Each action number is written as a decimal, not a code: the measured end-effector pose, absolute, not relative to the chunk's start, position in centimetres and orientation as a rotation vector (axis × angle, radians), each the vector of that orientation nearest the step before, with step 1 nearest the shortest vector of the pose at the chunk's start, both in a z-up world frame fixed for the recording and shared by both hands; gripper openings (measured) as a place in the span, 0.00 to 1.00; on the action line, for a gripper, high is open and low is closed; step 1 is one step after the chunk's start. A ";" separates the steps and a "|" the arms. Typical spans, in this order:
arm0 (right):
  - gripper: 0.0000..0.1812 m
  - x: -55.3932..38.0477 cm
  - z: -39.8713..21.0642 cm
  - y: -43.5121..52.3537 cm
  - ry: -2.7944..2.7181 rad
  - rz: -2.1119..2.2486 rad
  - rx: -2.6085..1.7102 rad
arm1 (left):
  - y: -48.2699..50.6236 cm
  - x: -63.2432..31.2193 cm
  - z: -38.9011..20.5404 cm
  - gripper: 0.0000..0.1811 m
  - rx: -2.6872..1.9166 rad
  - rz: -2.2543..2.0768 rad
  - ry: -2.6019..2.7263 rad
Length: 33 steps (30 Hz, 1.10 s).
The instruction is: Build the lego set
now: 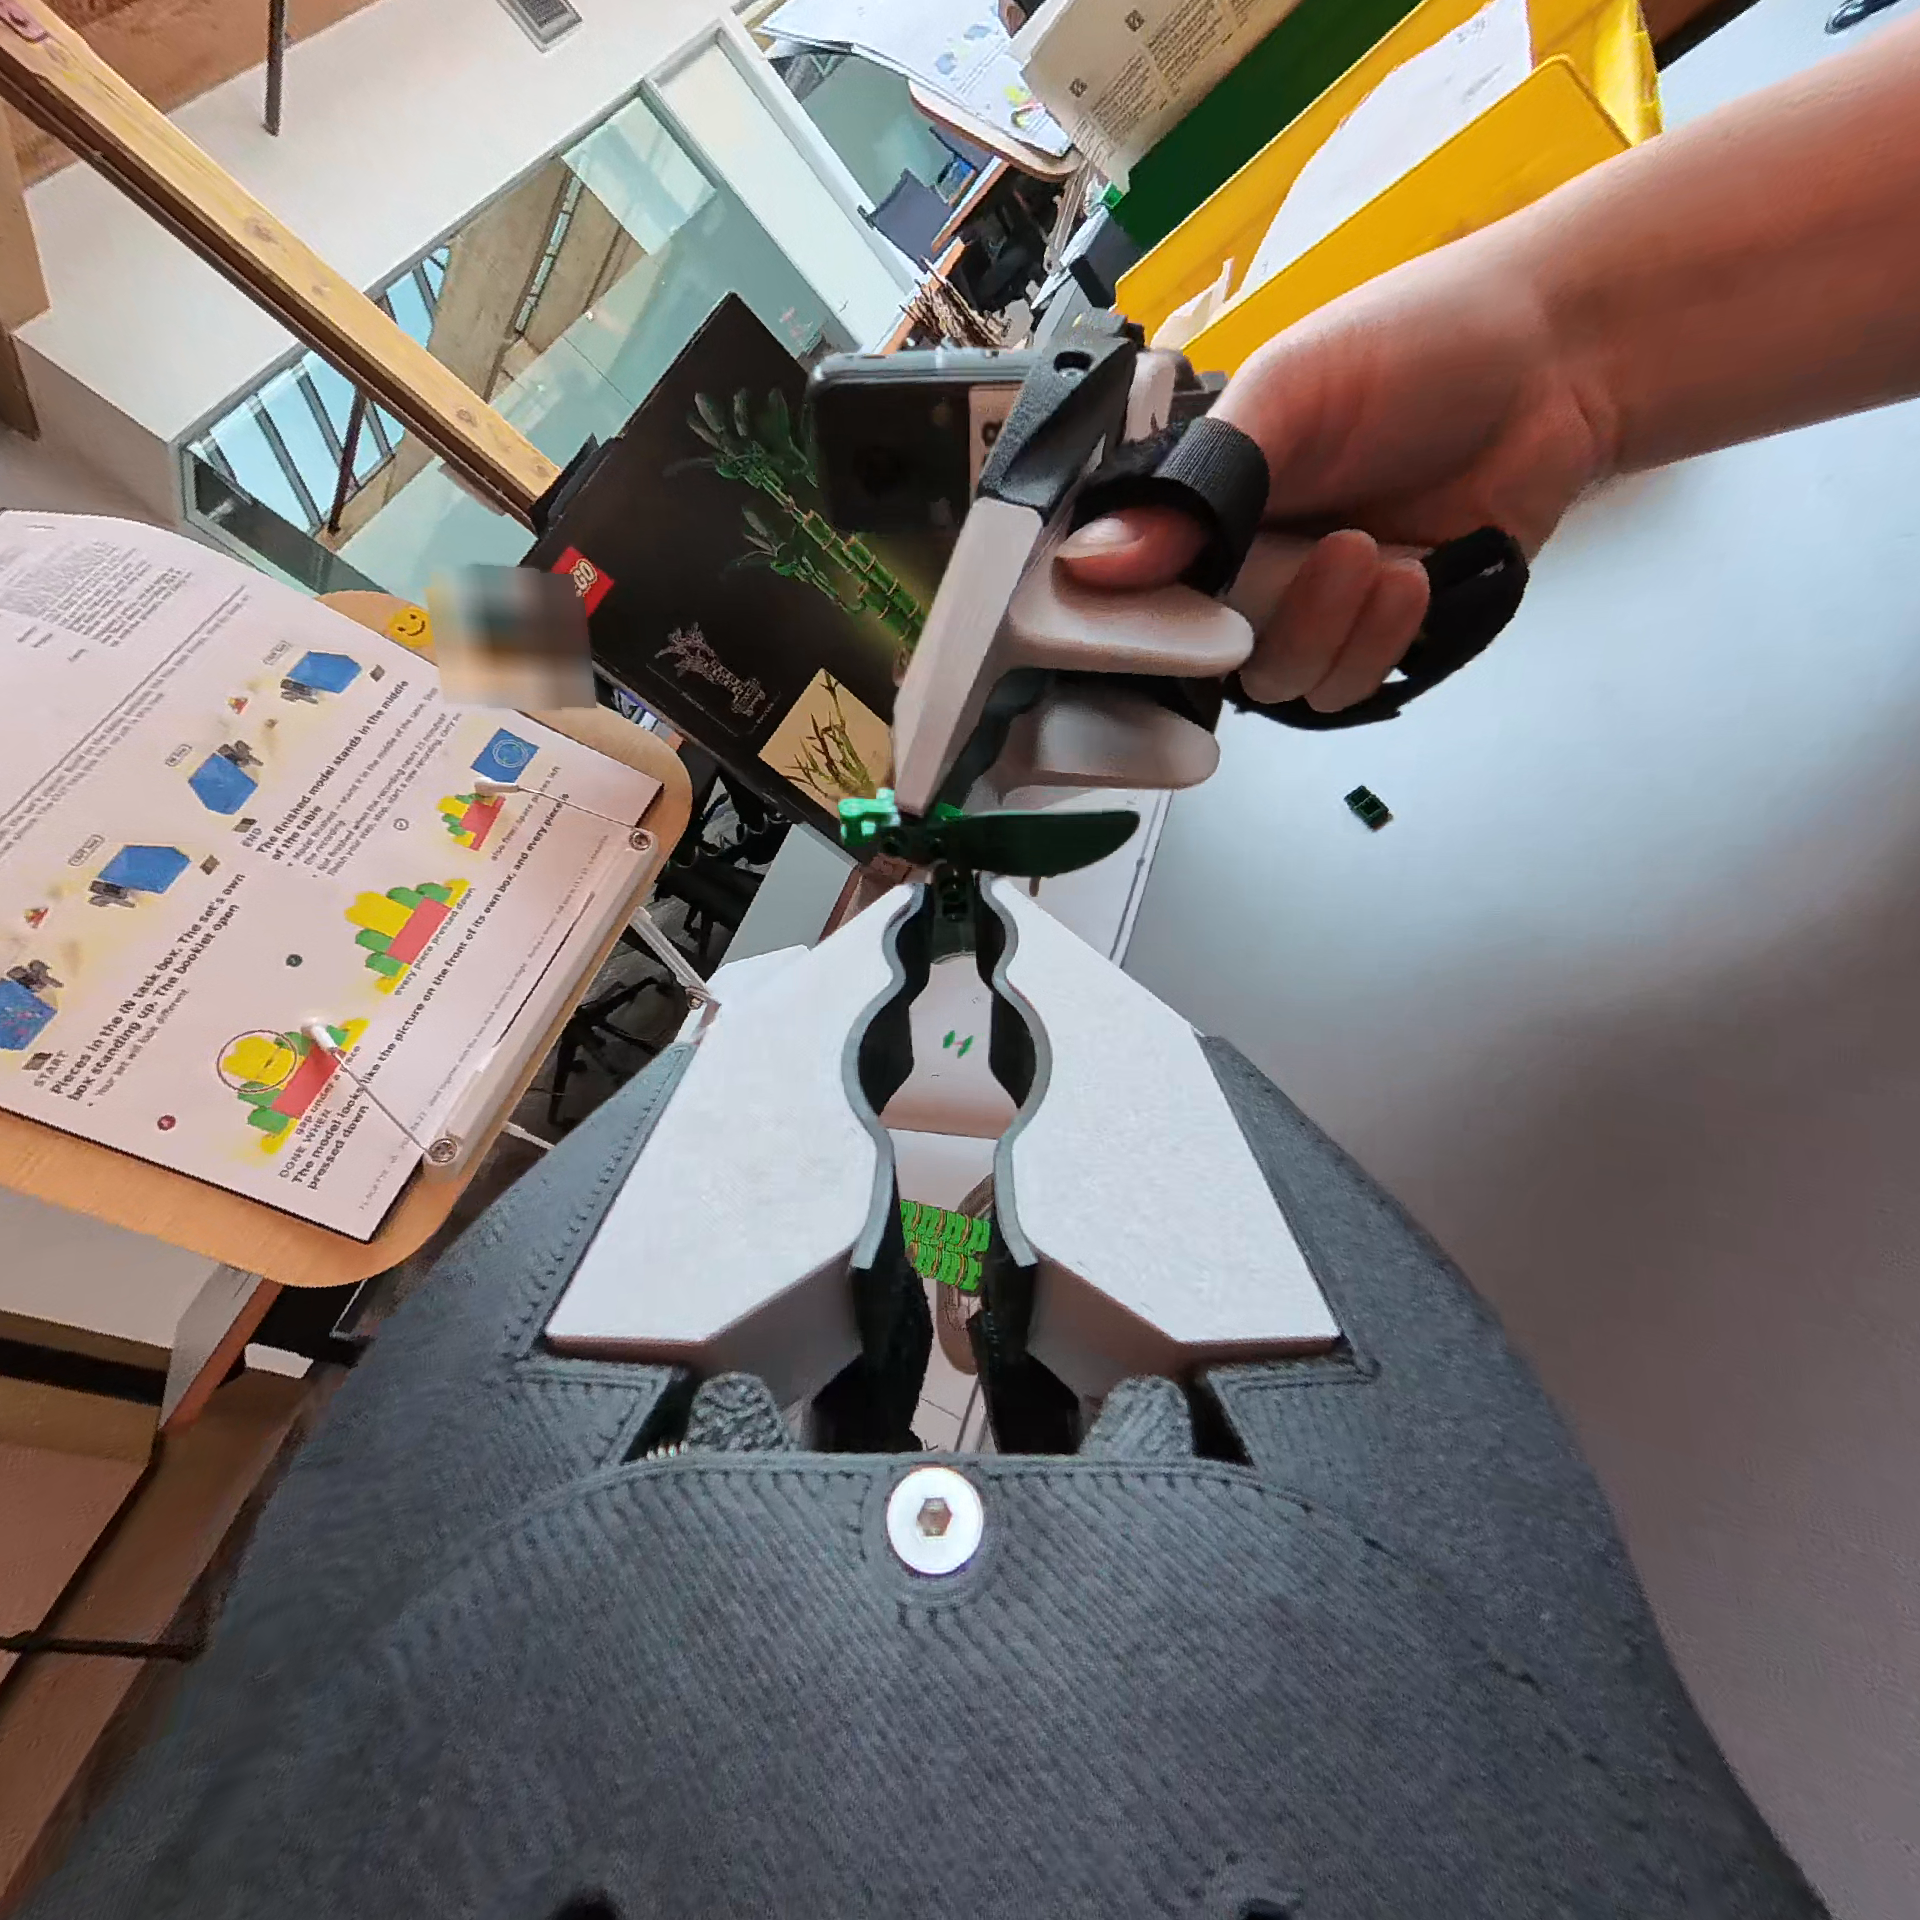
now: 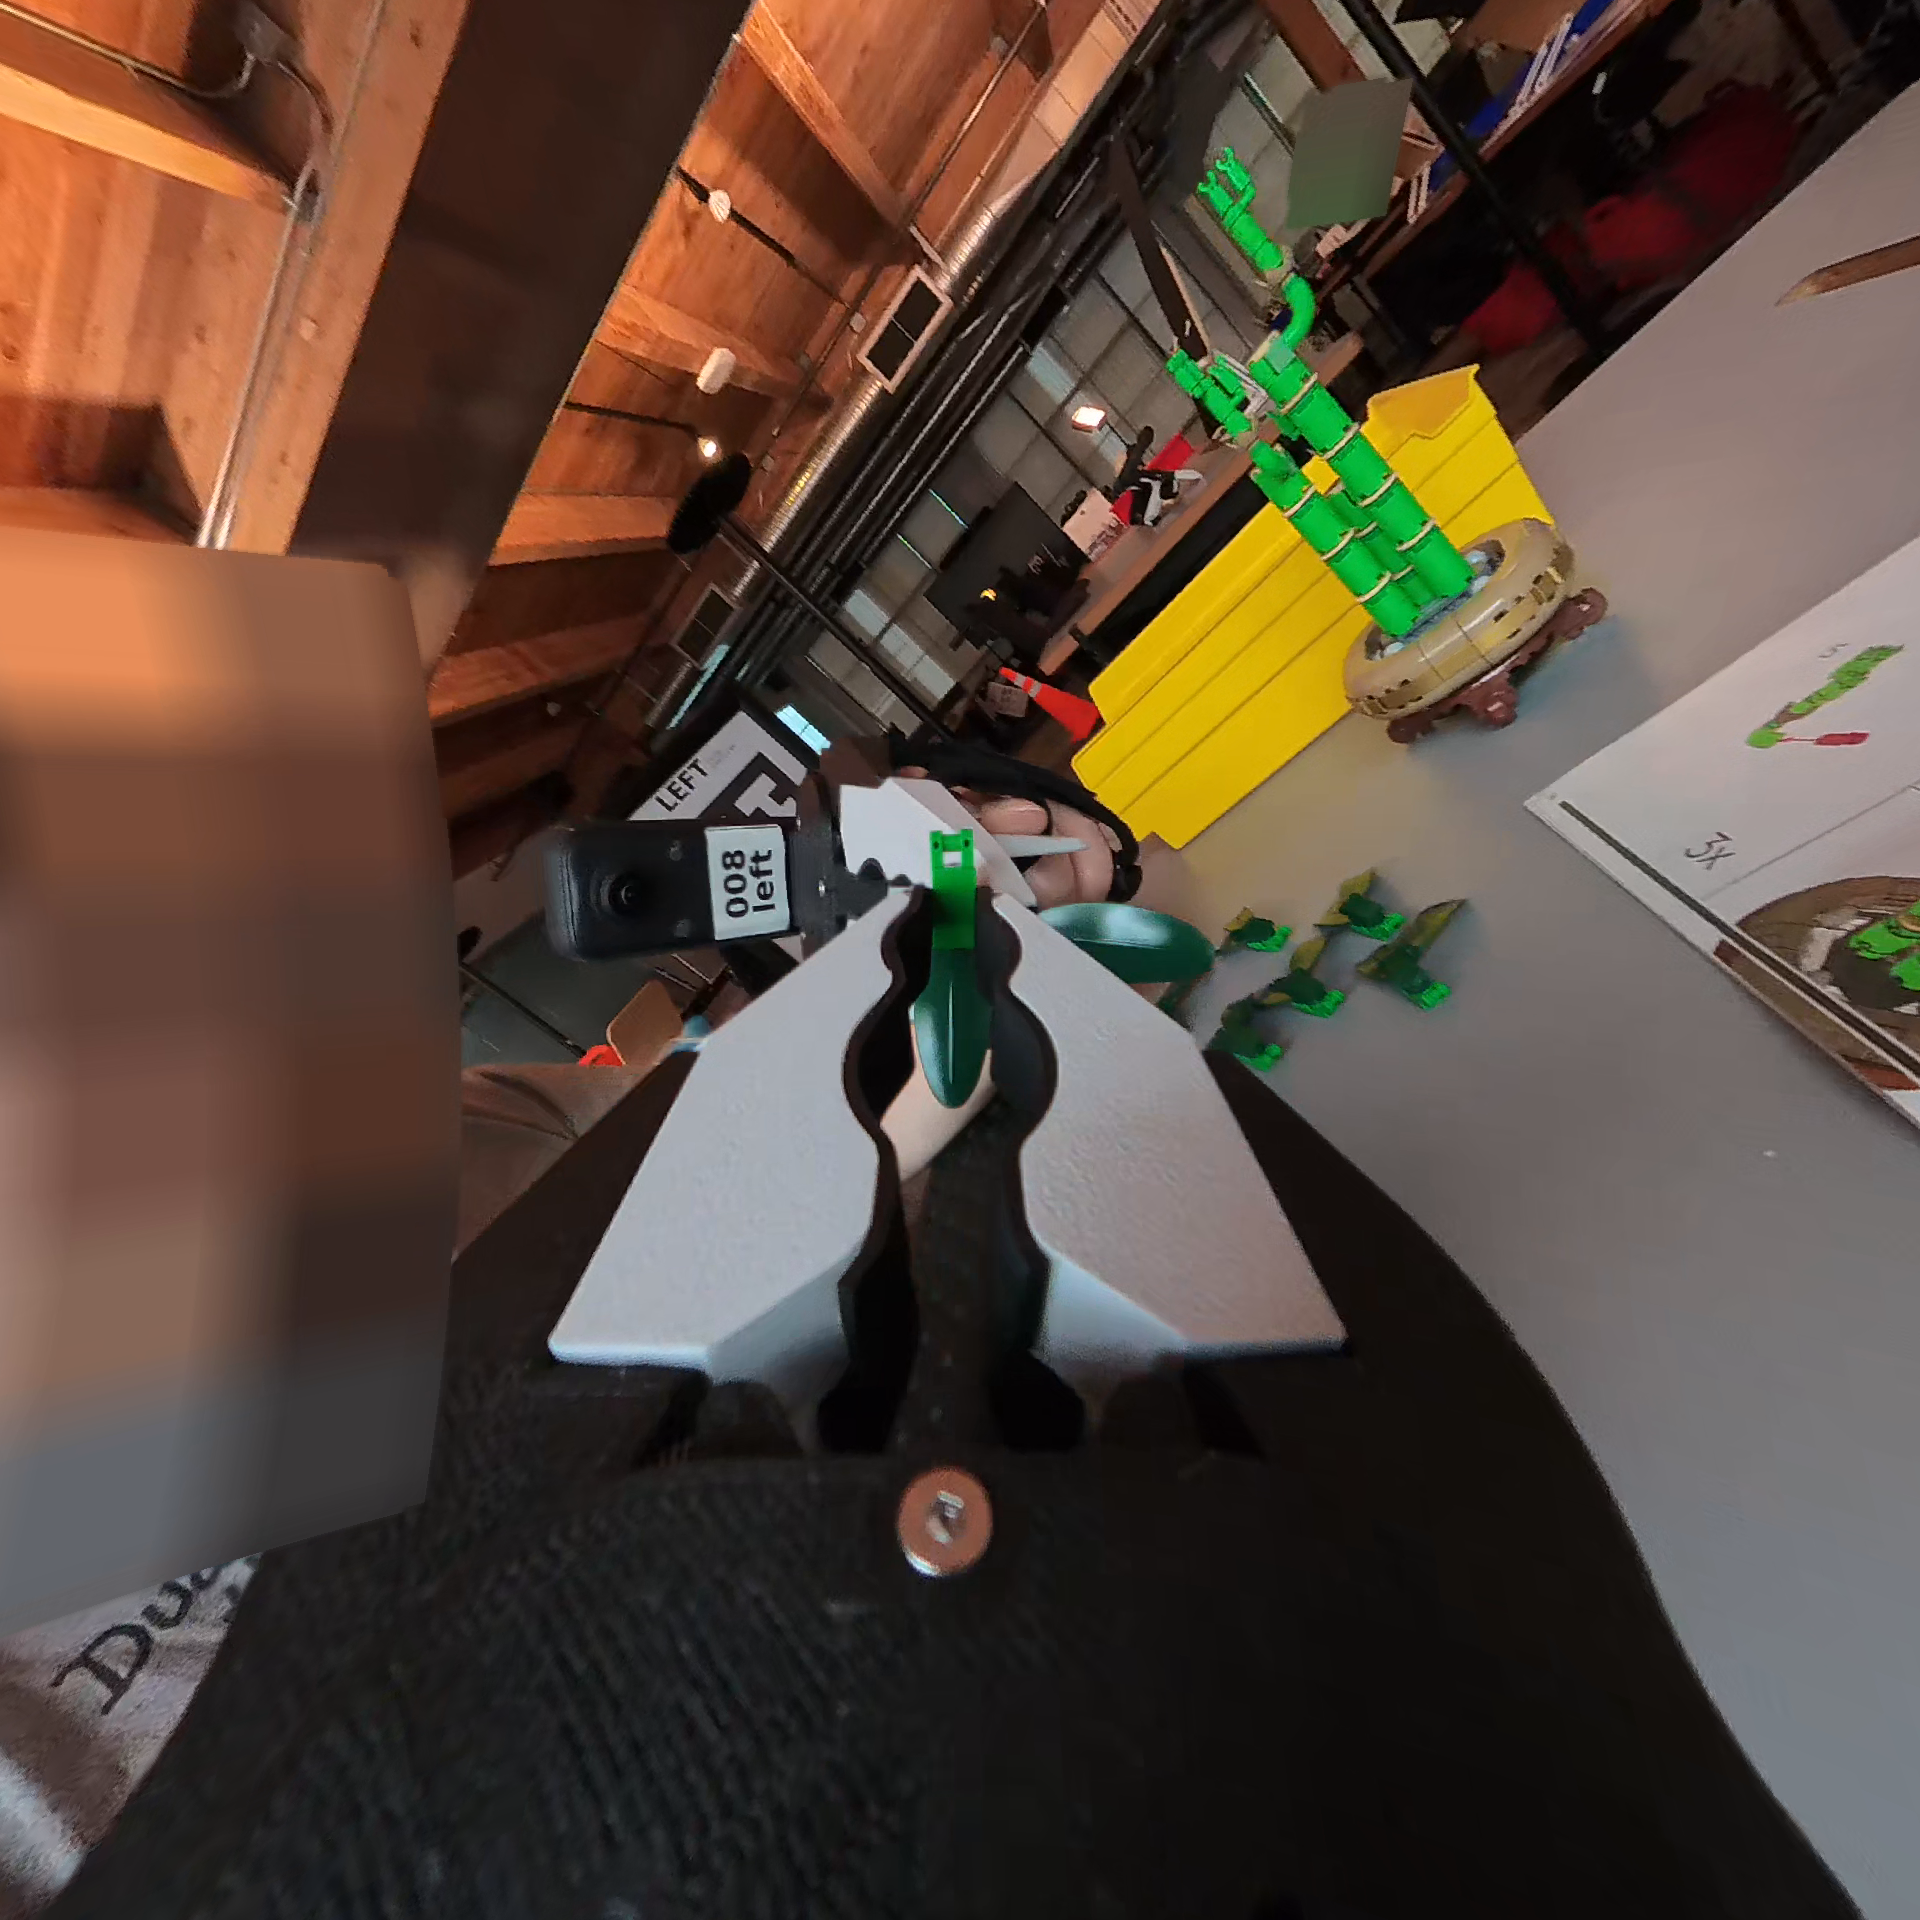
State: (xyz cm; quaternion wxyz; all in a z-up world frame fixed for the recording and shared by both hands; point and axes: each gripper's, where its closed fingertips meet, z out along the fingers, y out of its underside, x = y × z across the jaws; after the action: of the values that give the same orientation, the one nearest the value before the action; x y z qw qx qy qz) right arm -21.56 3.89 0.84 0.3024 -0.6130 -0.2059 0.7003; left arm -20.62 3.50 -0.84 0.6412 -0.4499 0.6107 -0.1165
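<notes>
In the left wrist view my left gripper is shut on the dark stem of a leaf cluster with dark green leaves. My right gripper, held by a hand, comes in from the upper right and meets the cluster at a bright green clip. In the right wrist view my right gripper is shut on that green clip with a dark green leaf hanging between its fingers. A second dark leaf sticks out to the right. The green bamboo model stands in its tan pot on the table.
Several small leaf assemblies lie on the grey table. A yellow bin stands behind them and an open booklet lies at the right. An instruction sheet on a wooden stand, the set's black box and a small dark piece also show.
</notes>
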 end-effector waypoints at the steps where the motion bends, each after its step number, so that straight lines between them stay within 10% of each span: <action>1: 0.03 -21.5 0.8 3.9 -0.554 1.842 -1.633 | 3.5 -20.6 -0.9 0.03 -1.026 -0.266 1.395; 33: 0.03 -22.1 -1.9 5.7 -0.446 1.829 -1.653 | 2.3 -22.6 2.3 0.03 -1.080 -0.870 1.276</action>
State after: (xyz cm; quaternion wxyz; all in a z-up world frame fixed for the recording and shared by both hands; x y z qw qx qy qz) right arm -22.14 5.69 -1.92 0.3129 -0.6266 -0.1692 0.6934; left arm -22.64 2.34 2.33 0.5880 -0.4636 0.5476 -0.3736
